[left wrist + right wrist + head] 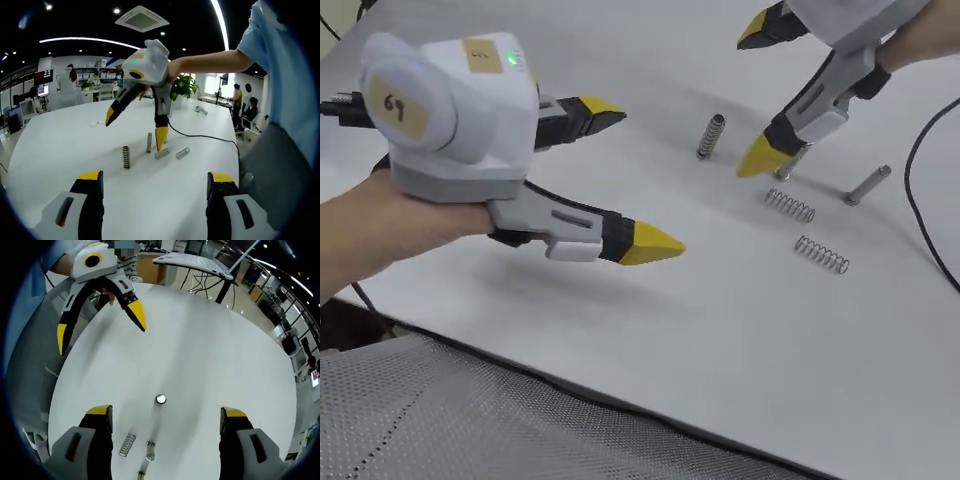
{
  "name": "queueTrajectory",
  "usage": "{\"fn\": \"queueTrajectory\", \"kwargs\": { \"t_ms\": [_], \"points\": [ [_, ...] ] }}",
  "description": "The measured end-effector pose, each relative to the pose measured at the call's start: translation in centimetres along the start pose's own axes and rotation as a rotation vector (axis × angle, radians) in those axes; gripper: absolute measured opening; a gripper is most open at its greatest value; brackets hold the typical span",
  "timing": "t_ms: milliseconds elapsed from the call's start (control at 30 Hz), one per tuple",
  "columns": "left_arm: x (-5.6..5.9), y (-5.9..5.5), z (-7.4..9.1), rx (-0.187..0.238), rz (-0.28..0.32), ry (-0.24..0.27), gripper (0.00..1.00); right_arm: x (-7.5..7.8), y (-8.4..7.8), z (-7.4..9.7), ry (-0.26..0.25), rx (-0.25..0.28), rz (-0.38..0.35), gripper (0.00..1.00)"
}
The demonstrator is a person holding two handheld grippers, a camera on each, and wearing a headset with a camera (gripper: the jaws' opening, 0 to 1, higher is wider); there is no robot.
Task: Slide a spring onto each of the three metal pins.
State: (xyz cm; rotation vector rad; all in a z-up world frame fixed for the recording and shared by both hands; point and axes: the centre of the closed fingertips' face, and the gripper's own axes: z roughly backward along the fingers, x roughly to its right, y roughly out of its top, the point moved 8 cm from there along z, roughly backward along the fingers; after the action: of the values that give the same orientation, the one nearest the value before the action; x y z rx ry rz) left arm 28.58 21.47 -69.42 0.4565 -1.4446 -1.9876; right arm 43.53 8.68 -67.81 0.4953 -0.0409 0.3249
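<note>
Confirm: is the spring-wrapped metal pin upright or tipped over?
Upright. The silver metal pin wrapped in a coiled spring stands on end on the white table in the left gripper view.

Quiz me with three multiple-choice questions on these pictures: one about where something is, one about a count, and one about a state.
1. Where is the pin that already wears a spring?
A. On a shelf
B. In a box
C. Standing on the white table

2. How many loose springs lie on the table?
A. One
B. Two
C. Four

3. How is the left gripper set?
A. Open and empty
B. Shut on a spring
C. Shut on a pin

Answers:
1. C, since the left gripper view shows it upright on the tabletop.
2. B, since the head view shows two coils lying side by side.
3. A, since its yellow-tipped jaws stand wide apart with nothing between them.
</note>
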Motion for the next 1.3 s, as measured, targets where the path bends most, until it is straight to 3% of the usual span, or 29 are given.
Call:
{"fn": "queueTrajectory", "kwargs": {
  "t_ms": [467,867,1067,1300],
  "points": [
    [0.1,1.1,-1.3,0.006,-0.024,-0.042,0.81,-1.8,-4.6,4.5,-0.154,0.136,-0.208,0.87],
    [0.1,1.9,-1.8,0.004,-0.042,-0.058,0.81,-4.4,-6.5,6.5,-0.219,0.182,-0.306,0.87],
    [0.2,2.3,-2.1,0.001,-0.049,-0.068,0.81,-5.4,-8.6,7.5,-0.261,0.213,-0.381,0.87],
    [0.5,2.6,-2.7,-0.007,-0.056,-0.085,0.80,-7.1,-10.8,8.1,-0.295,0.214,-0.441,0.87]
  ]
}}
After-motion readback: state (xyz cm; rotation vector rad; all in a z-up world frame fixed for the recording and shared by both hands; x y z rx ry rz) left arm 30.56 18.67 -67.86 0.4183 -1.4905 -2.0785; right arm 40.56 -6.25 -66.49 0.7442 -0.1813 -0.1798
